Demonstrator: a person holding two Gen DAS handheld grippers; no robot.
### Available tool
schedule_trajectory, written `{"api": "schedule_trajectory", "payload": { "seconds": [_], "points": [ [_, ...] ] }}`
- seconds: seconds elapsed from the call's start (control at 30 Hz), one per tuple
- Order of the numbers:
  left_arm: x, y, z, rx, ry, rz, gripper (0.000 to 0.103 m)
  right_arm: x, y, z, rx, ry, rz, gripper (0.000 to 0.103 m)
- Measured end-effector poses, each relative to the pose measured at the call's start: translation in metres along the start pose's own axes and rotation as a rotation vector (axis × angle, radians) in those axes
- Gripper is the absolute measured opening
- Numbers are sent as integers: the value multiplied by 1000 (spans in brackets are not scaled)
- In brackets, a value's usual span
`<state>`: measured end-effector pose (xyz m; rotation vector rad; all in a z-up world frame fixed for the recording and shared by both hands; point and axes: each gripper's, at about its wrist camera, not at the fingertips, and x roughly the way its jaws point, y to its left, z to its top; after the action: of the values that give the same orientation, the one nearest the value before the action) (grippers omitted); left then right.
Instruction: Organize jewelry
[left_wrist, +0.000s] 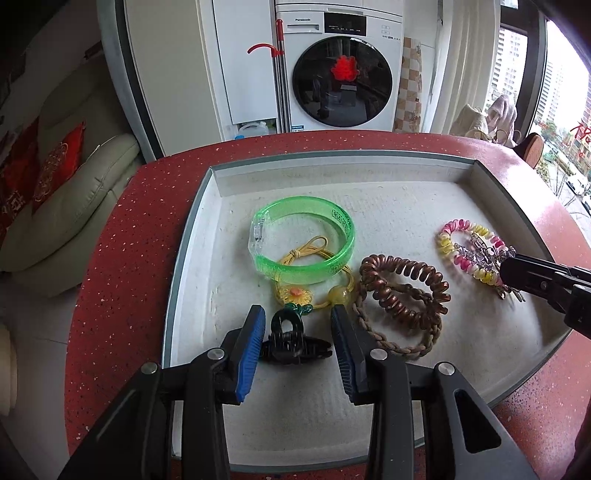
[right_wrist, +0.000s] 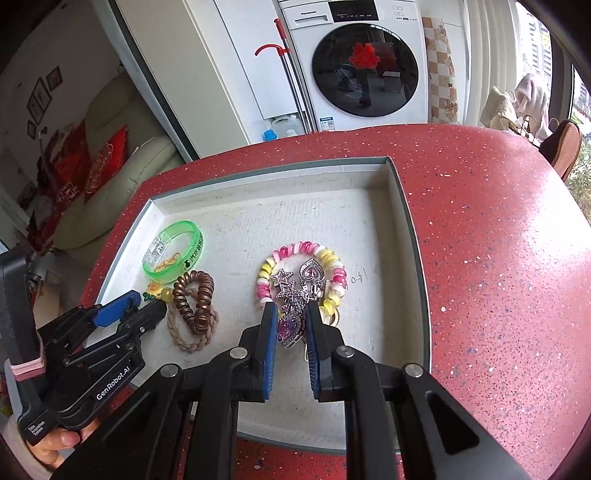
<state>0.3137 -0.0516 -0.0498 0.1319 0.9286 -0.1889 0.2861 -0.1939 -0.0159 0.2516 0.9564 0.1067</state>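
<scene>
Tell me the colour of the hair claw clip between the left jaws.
Black hair claw clip, best in the left wrist view.

Black left gripper (right_wrist: 147, 302), blue pads, silver screws, "GenRobot.AI" marking; possibly pink cuff.

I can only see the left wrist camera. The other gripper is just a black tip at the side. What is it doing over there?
Observer: The right gripper has a purple heart-shaped gem between its blue pads. I cannot tell if they squeeze it.
Operator: Is the gem inside the pink and yellow ring?
Observer: It lies at the near edge of the pink and yellow spiral hair tie.
Operator: What are the sparkly bits in the ring?
Observer: A silver star-shaped rhinestone clip beside a silver heart-shaped piece with a pink centre.
</scene>
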Motion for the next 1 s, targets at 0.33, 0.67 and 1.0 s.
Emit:
{"api": "schedule_trajectory", "payload": {
  "seconds": [0.33, 0.67, 1.0],
  "points": [
    [-1, 0, 0, -10, 0, 6, 56, -2, 5, -3, -11, -2, -8, 17],
    [-23, -3, 1, 13, -65, 35, 60, -19, 10, 0, -21, -34, 31, 41],
    [-39, 1, 4, 2, -112, 51, 90, -29, 14, 1, -12, -44, 30, 41]
  ]
}}
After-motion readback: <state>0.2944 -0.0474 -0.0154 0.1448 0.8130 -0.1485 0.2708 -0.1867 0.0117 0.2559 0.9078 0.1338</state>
